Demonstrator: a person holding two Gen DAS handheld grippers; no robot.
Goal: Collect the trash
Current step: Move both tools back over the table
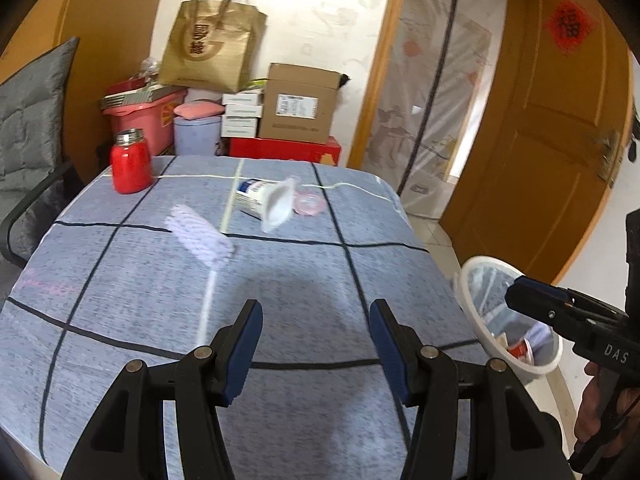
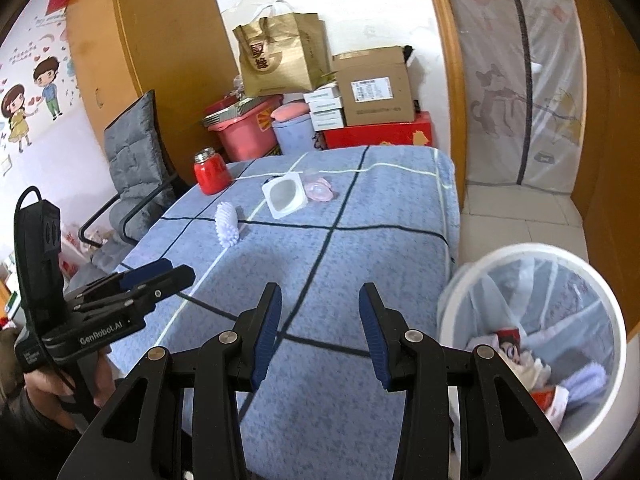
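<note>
Both tools hover over the near edge of the table (image 2: 360, 264) with nothing between their blue pads. The left hand-held gripper (image 1: 316, 344) stands open wide, and the right hand-held gripper (image 2: 320, 332) is partly open and empty. The remaining trash lies toward the far edge: a tipped white cup (image 2: 286, 198) touching a pink wrapper (image 2: 318, 190), with a white brush (image 2: 227, 224) nearer. The lined bin (image 2: 532, 344) sits on the floor off the table's right edge, likely so that pieces can be dropped straight in. A red jar (image 2: 211, 174) stands at the far left corner.
</note>
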